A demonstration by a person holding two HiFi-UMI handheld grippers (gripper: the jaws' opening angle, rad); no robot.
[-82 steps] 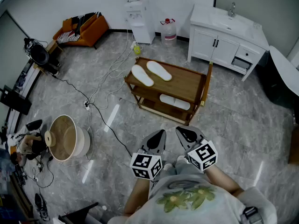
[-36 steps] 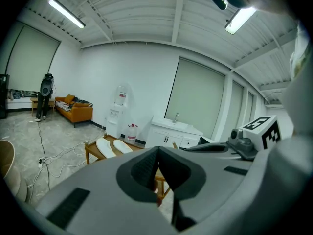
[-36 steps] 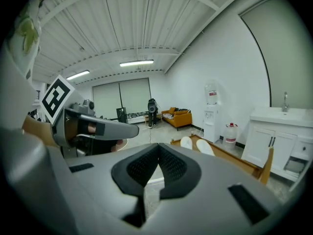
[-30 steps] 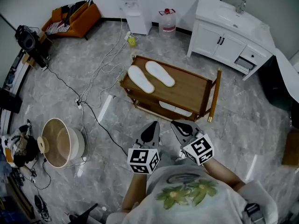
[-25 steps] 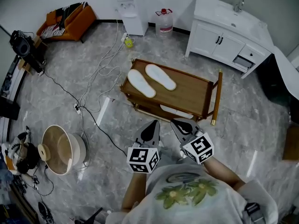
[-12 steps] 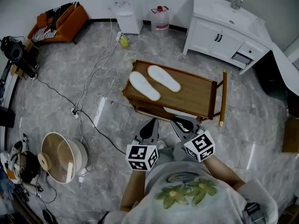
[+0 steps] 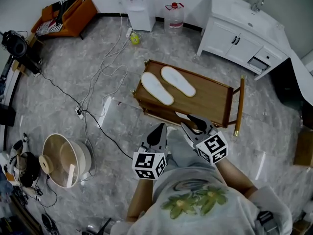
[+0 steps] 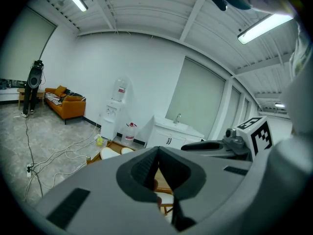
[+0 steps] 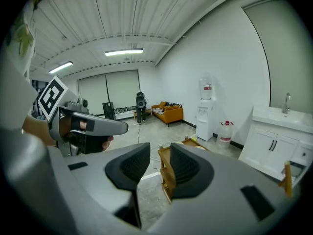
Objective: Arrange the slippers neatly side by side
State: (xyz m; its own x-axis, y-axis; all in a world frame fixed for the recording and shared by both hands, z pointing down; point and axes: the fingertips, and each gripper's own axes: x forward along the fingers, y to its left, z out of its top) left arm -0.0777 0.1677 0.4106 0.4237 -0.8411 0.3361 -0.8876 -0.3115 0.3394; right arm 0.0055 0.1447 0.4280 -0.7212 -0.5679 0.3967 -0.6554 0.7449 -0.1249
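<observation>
Grey stone floor (image 7: pixel 68 77); wooden rack (image 7: pixel 215 96) straight ahead. White slippers (image 7: pixel 157 88) on top tier, left end, long axes slanting across it, beyond both tools. Left tool (image 7: pixel 158 131) closed, empty, nearer them. Right tool (image 7: pixel 194 123) just opening, jaws parted, nothing between.

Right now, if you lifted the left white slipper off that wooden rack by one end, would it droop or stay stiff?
The left slipper looks thin and flat, so it would probably bend a little. It likely weighs little for its size. Lying flat on the smooth top of the wooden rack, it should slide, not roll, if pushed.
</observation>
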